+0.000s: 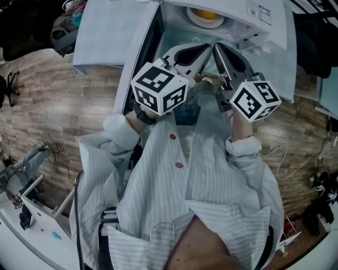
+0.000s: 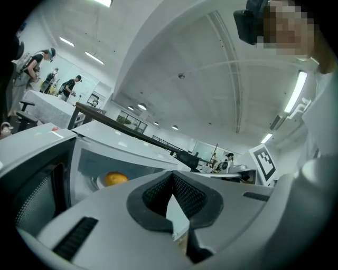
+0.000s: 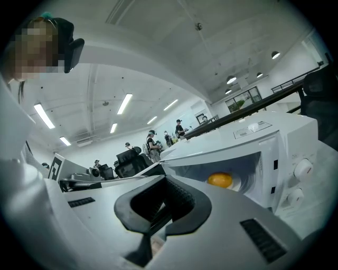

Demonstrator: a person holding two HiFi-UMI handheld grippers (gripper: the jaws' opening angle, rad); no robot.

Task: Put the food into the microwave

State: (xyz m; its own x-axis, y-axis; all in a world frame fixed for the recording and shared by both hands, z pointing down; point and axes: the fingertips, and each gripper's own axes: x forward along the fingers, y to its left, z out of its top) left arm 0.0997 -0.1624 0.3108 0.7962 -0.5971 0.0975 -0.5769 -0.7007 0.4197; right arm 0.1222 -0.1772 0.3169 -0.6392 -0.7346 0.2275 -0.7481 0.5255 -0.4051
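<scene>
Food (image 1: pixel 206 14) is seen inside open microwave (image 1: pixel 264 23), upper centre; left gripper (image 2: pixel 172 182) and right gripper (image 3: pixel 165 184) are held clenched, empty.

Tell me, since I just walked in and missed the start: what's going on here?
A person holds a gripper in each hand in front of a microwave whose door stands open. The orange food already sits on a plate inside. The left gripper and right gripper are both shut and empty, held side by side.
</scene>
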